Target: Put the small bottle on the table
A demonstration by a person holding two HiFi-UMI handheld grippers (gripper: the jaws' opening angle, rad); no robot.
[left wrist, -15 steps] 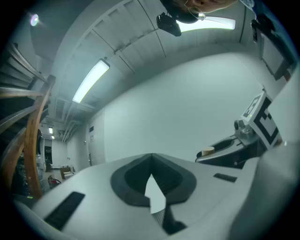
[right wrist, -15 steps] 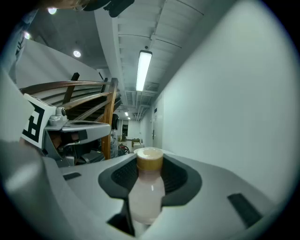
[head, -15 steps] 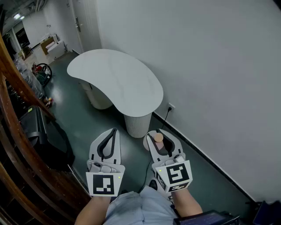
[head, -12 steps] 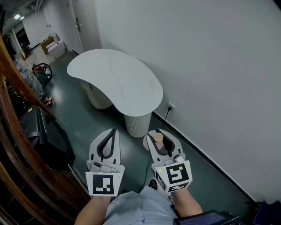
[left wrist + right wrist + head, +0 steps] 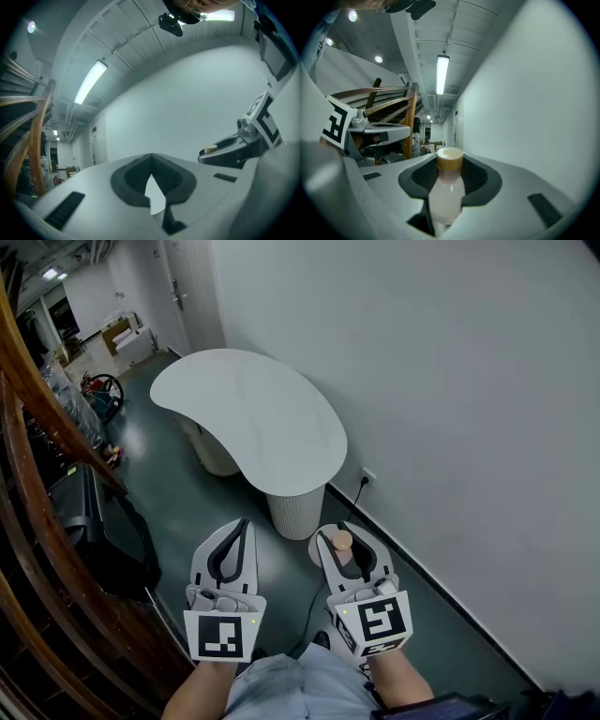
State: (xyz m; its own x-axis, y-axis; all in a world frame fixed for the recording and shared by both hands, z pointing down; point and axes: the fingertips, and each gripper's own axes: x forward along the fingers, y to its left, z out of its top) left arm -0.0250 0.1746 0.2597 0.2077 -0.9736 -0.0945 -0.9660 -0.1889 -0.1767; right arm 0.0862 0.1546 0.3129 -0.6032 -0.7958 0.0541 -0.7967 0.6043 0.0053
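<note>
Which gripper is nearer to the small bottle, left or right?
Right. The right gripper holds the small bottle between its jaws; the left gripper is beside it, shut and empty.

Table (image 5: pixel 253 409): we see a smooth, matt white top; stone or laminate, we cannot tell.
Base (image 5: pixel 294 510): under the table, white and finely ribbed.
Floor (image 5: pixel 187 512): below the table, dark green and smooth with a faint sheen.
Wall (image 5: pixel 450 390): right of the table, plain matt white paint.
Railing (image 5: pixel 37 418): left of the table, brown wood, which we read as varnished.
Bottle (image 5: pixel 446 197): cloudy, smooth plastic with a matt tan cap (image 5: pixel 449 158).
Left gripper (image 5: pixel 246 521), right gripper (image 5: pixel 343 531): matt pale grey plastic.
Pads (image 5: pixel 476 180): black, ribbed, which we read as rubbery.
</note>
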